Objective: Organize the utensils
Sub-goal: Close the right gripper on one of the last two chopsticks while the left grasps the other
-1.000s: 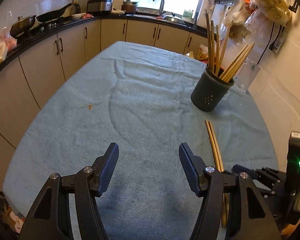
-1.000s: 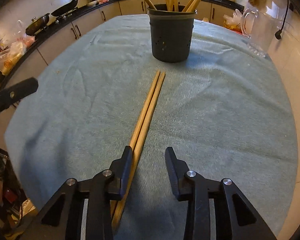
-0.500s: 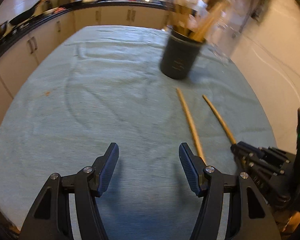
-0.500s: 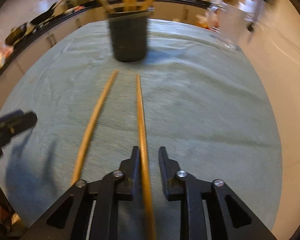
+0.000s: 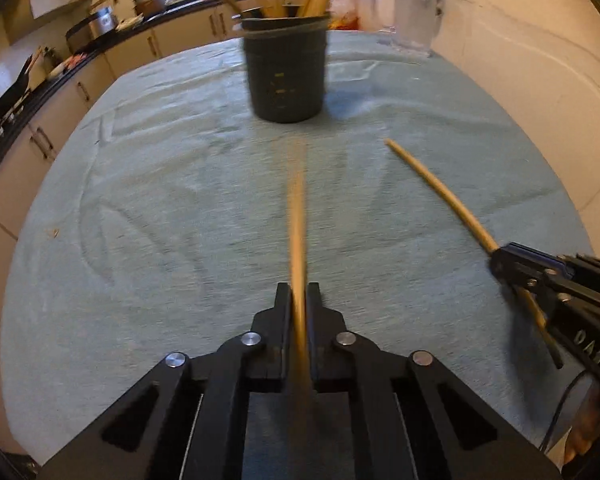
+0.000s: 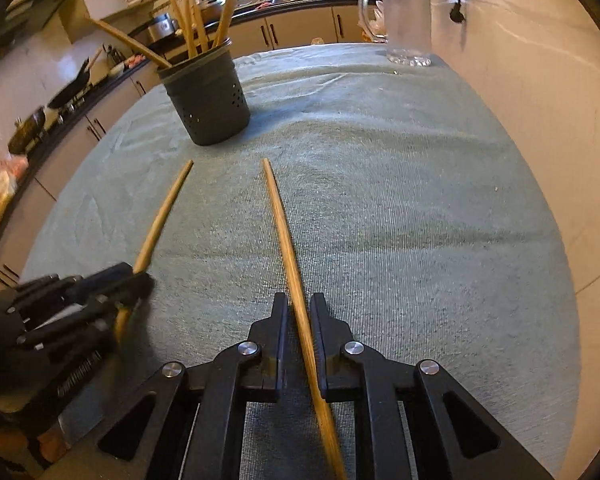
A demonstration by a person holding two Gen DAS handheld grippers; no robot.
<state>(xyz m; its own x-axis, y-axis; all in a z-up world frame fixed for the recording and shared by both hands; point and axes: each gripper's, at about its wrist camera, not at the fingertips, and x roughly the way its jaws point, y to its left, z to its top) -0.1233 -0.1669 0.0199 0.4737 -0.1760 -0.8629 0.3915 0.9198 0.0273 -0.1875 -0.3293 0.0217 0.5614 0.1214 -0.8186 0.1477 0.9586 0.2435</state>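
A dark grey utensil holder [image 5: 286, 76] with several wooden chopsticks stands on the teal cloth; it also shows in the right wrist view [image 6: 208, 98]. My left gripper [image 5: 299, 294] is shut on a wooden chopstick [image 5: 297, 216] that points toward the holder. My right gripper [image 6: 299, 304] is shut on a second chopstick [image 6: 282, 224]. In the left wrist view the right gripper [image 5: 500, 258] holds its chopstick [image 5: 436, 188] at the right. In the right wrist view the left gripper [image 6: 140, 276] holds its chopstick [image 6: 164, 212] at the left.
A clear glass pitcher [image 6: 406, 20] stands at the far right corner of the table [image 6: 420, 184], next to the wall. Kitchen counters with pans [image 6: 66, 92] run along the left and back. The table's right edge lies close to the wall.
My left gripper swung right onto the loose chopstick and shut on it. My right gripper closed fully on its chopstick. Both views now sit nearer the holder.
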